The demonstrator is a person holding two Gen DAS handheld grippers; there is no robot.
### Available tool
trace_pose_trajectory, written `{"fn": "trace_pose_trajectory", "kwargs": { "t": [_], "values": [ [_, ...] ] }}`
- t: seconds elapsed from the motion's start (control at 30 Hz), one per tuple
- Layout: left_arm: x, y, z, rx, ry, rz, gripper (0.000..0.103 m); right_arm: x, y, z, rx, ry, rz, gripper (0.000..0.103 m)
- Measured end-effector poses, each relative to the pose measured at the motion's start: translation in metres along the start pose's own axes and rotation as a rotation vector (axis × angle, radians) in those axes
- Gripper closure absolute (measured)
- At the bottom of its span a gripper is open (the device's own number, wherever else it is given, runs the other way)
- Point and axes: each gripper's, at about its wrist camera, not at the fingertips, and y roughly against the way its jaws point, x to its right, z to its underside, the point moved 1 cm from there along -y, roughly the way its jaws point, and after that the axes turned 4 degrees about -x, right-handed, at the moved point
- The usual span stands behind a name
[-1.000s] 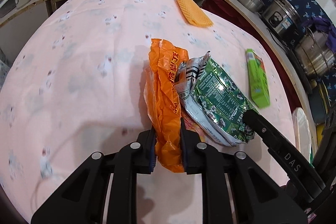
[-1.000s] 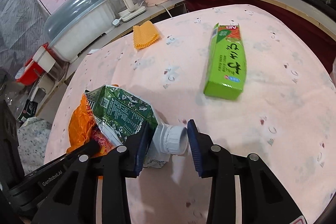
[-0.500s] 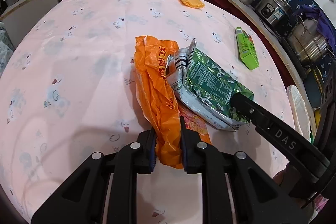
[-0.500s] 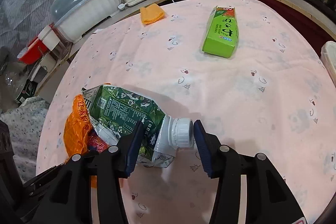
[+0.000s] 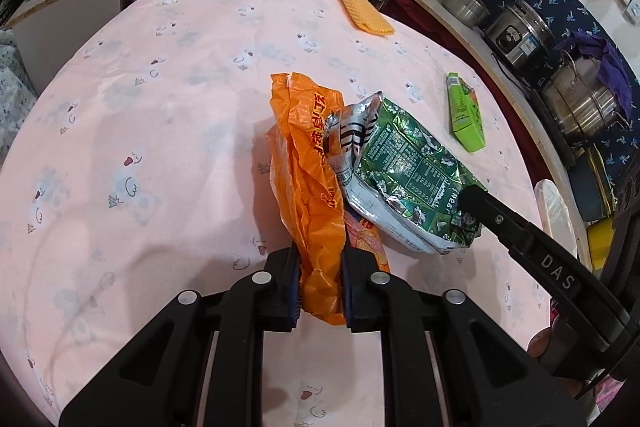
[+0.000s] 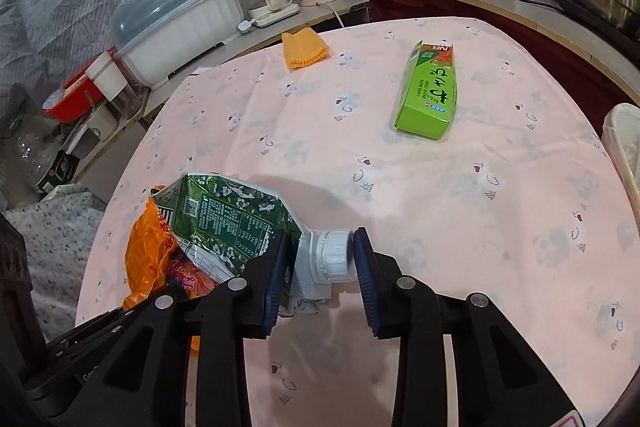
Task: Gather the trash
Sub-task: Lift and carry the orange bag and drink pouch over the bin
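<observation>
Pink cloth (image 6: 460,187) with little animal prints covers the round table, a crowded kitchen counter curving behind it, and both grippers are busy over the near edge.

Right gripper (image 6: 316,269) first: its jaws have just been closing, and now the blue pads sit against a crushed green carton (image 6: 236,215), one pad on the crumpled body, the other flat on the white cap (image 6: 338,255). That is an end-on pinch across the neck, and I judge it the weak point: a round cap can roll out from under a flat pad. Squeezing firmly and keeping the carton's long body hanging low looks the safer way.

Left gripper (image 5: 318,291) is nearly shut, clamped on the lower end of an orange bag (image 5: 308,179), thin plastic bunched between the pads. The bag's open mouth lies ahead of the fingers, and the carton's torn end rests right beside it, touching its edge. To do this step well, that mouth wants holding wide and steady while the carton goes in torn end first; with the bag pinched flat like this, I doubt there is much of an opening.

Farther out, beyond the right gripper, a green box (image 6: 430,95) lies flat on the cloth, well apart, still to be collected. Past that, near the far edge, sits an orange ridged pad (image 6: 304,51), and whether it counts as trash I cannot tell.
</observation>
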Motion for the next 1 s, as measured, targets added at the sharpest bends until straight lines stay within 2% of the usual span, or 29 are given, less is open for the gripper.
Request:
{"fn": "trace_pose_trajectory", "kwargs": {
  "t": [0.53,0.73,1.0],
  "values": [
    [0.042,0.036,-0.004,0.065,-0.072,0.032,0.089,0.033,0.057,-0.005,0.126,-0.084,-0.042,0.071],
    [0.07,0.045,-0.01,0.082,-0.113,0.058,0.09,0.063,0.088,-0.006,0.206,-0.15,-0.044,0.072],
    [0.123,0.037,-0.009,0.069,-0.2,0.091,0.09,0.117,0.119,-0.003,0.28,-0.254,-0.023,0.072]
  ]
}}
